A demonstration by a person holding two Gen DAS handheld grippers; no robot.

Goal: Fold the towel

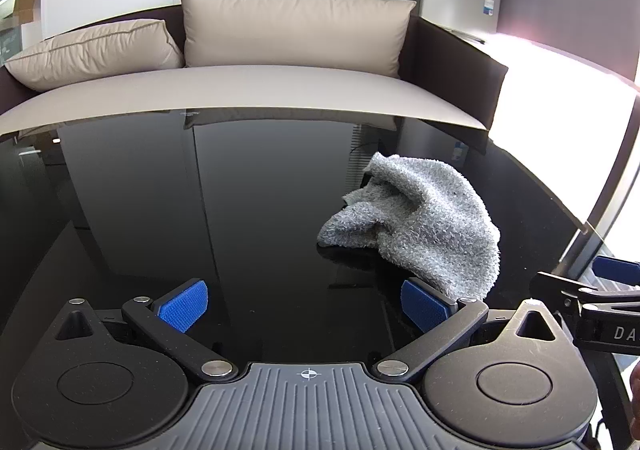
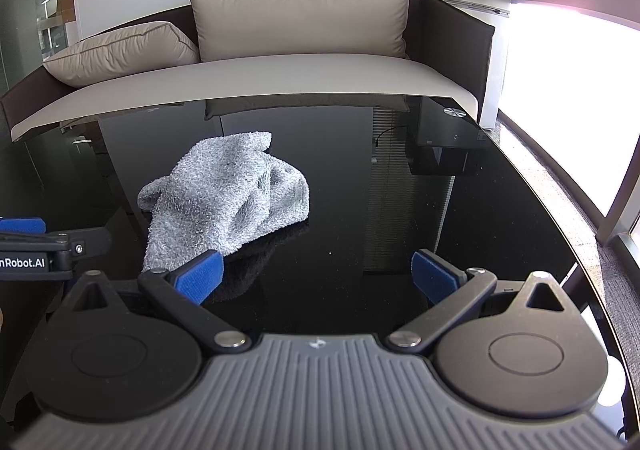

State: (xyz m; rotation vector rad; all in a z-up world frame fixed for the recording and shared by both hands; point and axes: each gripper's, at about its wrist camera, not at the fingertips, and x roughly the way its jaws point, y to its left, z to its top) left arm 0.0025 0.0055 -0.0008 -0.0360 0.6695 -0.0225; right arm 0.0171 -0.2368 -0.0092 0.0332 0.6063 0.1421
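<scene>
A grey terry towel [image 1: 420, 218] is seen crumpled in a loose heap on the glossy black counter [image 1: 240, 210], unfolded, with raised ridges and a hollow fold in the middle. No clean long axis can be told; in the left wrist view the heap is stretched roughly from far-left to near-right, with one flap pointed left. It is placed between the two claws, toward the counter's middle. The left claw [image 1: 304, 306] is spread wide, blue pads [image 1: 184, 310] apart, nothing pinched; the towel's near edge is seen just beside its right pad. The right claw [image 2: 318, 276] is likewise spread and empty, its left pad overlapped with the towel's near corner; contact cannot be told. A beige-cushioned sofa [image 2: 280, 70] is seen behind the counter.
</scene>
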